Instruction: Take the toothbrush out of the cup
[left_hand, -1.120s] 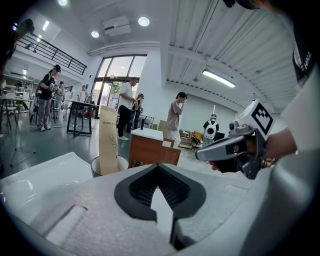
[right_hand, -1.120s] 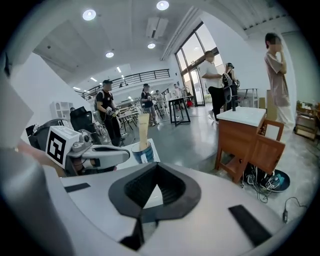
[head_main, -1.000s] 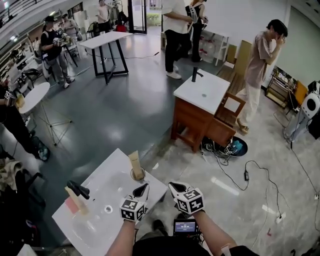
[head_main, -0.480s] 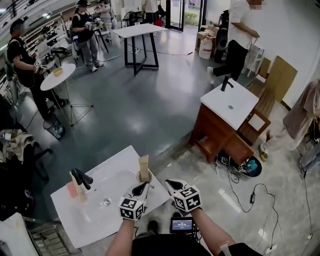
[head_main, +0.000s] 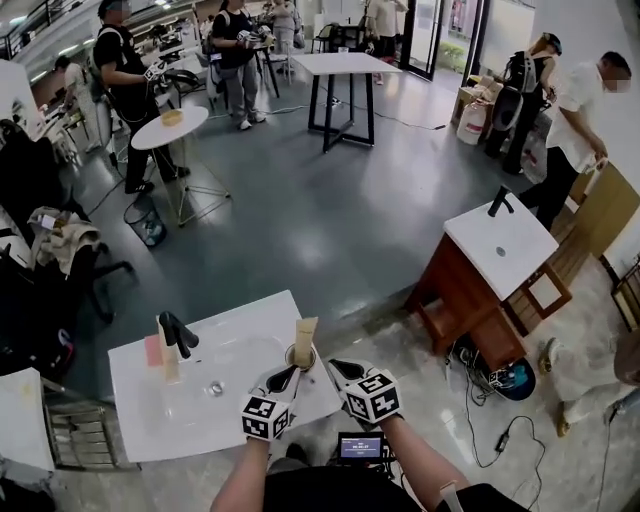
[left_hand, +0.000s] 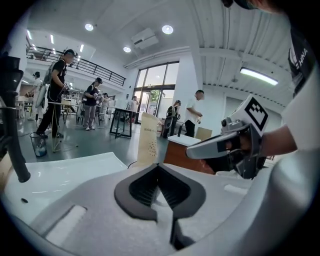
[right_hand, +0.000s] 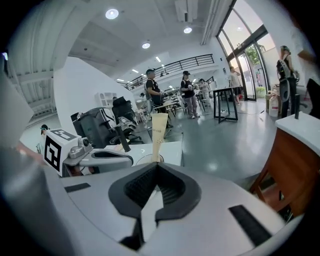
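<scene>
The tall beige card-sleeved toothbrush (head_main: 306, 335) stands upright in the small round cup (head_main: 299, 359) at the white basin top's (head_main: 150, 405) edge. We judge it light and stiff, best pinched on its flat upper part. Our left gripper (head_main: 284, 379) and right gripper (head_main: 340, 371) are both closed on nothing.

Glossy grey floor (head_main: 300, 220), black-legged white table (head_main: 345, 65), round side table (head_main: 170, 128), glass doors (head_main: 445, 30), recessed ceiling lights (left_hand: 167, 30)

We see the cup (head_main: 300, 357) standing by the right edge of the counter (head_main: 140, 420), and the boxed toothbrush (head_main: 306, 335) rises from it into open air. The left gripper (head_main: 281, 380) and right gripper (head_main: 344, 371) flank the near side. The faucet (head_main: 178, 333) stands well apart, across the basin.
</scene>
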